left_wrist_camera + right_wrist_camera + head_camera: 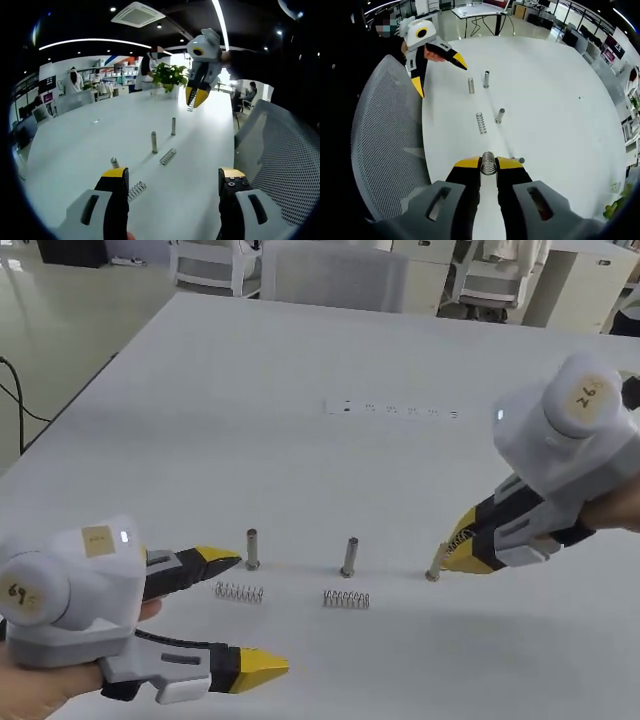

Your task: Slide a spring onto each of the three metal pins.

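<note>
The right gripper (455, 552), clamped on a spring (488, 163) just beside the end pin (437, 563), looks mid first fitting — next, line it up and slide it down — the left gripper (262, 612) has its jaws apart.

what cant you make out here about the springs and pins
Head view: whether the held spring is over the right pin tip; the right gripper tips cover their meeting point.
Right gripper view: most of that pin, behind a jaw.
Left gripper view: the near pin base and one end of the near spring, behind the left gripper jaw.
</note>
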A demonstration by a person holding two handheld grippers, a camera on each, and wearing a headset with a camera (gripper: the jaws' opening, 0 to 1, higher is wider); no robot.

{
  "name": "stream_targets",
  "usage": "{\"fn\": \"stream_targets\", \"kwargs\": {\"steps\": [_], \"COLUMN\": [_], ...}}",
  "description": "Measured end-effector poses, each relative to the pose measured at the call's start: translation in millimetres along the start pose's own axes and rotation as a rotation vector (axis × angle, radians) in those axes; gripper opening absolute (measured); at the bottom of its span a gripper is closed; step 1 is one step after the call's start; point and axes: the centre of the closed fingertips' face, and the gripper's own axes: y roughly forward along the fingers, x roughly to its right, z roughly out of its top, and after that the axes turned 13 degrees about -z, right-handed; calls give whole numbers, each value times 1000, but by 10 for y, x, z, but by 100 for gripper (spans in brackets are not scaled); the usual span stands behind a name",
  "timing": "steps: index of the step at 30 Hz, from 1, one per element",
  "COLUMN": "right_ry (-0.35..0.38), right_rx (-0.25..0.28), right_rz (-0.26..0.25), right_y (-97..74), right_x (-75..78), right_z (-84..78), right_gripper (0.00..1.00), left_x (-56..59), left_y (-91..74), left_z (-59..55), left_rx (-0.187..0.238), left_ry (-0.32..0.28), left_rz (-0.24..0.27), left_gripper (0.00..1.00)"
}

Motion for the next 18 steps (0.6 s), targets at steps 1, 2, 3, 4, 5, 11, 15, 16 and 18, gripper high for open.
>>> {"fn": "stream_targets", "kwargs": {"steps": [1, 2, 3, 4, 5, 11, 15, 16, 18], "right_ry": [2, 4, 5, 6, 7, 14, 7, 19, 25], "right_rx": [-3, -9, -14, -20, -27, -61, -76, -83, -82], "right_rz": [0, 0, -3, -7, -10, -37, -57, -54, -51], "right_y": [4, 13, 21, 35, 45, 166, 247, 270, 303], "right_x": [11, 45, 71, 107, 131, 310, 393, 414, 430], "right_z": [-6, -20, -30, -42, -54, -143, -177, -192, -204], "right_gripper": [13, 13, 13, 13, 13, 13, 13, 13, 13], "left_x": [-2, -4, -7, -9, -10, -11, -19, -21, -23], "left_y": [-5, -12, -16, -19, -21, -26, -32, -36, -44], "left_z": [-1, -3, -6, -8, -11, -19, -20, -22, -22], "left_rx": [0, 0, 0, 1, 0, -6, -10, -11, -10], "left_ry": [-1, -3, -4, -6, -8, -11, -14, -15, -18], "left_rz": [2, 4, 6, 7, 7, 10, 13, 15, 18], "left_gripper": [72, 71, 71, 71, 71, 72, 73, 73, 73]}}
